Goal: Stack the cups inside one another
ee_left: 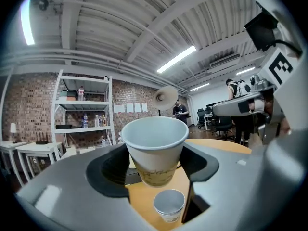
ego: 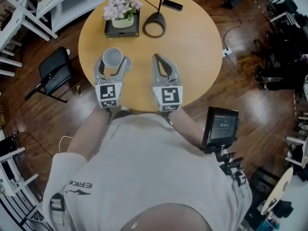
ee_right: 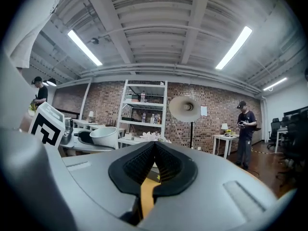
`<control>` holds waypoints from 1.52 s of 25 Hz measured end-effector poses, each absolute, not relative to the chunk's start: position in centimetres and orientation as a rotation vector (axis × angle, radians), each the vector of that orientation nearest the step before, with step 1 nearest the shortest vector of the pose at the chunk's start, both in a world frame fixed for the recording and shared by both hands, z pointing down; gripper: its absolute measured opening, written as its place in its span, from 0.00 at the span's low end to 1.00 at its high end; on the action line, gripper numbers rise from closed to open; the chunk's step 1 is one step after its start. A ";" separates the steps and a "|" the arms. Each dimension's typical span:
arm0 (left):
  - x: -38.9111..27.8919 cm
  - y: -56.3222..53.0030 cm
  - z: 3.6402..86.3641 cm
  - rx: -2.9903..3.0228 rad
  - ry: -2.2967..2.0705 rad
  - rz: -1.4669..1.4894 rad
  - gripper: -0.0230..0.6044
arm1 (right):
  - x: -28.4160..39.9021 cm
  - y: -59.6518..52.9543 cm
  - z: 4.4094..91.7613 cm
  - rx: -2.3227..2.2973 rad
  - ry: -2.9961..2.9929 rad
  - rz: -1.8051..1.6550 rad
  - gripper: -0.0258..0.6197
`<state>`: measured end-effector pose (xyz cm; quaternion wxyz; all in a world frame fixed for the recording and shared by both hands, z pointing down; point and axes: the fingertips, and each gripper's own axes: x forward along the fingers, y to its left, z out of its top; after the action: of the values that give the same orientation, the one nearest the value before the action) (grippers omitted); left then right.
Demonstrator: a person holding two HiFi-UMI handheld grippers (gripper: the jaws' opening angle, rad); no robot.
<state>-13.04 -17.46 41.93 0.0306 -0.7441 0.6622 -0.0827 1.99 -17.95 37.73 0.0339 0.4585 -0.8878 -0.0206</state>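
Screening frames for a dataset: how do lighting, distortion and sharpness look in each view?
Head view: soft, even light, sharp, mild glare on the floor right of the round table. Left gripper view: strong fisheye with black corners, ceiling light strip blown out, paper cup crisp. Right gripper view: same fisheye bending, two bright ceiling strips, close fingers slightly soft.

The left hand-held gripper clasps a cup; the right hand-held gripper, level beside it, is closed empty.

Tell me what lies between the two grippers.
Only bare tabletop separates the left gripper, which holds a cup, from the right gripper; the head view shows it.
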 end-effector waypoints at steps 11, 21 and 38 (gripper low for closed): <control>-12.6 -20.9 46.9 -2.611 1.731 -0.325 0.56 | -0.5 -19.1 38.9 1.664 -2.538 -0.044 0.06; -10.2 -20.6 51.2 -2.785 1.513 -0.446 0.56 | 1.3 -18.1 40.6 1.800 -2.362 0.007 0.06; -9.5 -20.3 56.1 -2.824 1.441 -0.639 0.56 | 1.6 -18.5 41.7 1.794 -2.322 0.040 0.06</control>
<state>-9.54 -20.27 56.11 -0.0465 -0.8722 0.4451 -0.1974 1.61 -18.52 41.72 0.1033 0.6080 -0.7871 0.0136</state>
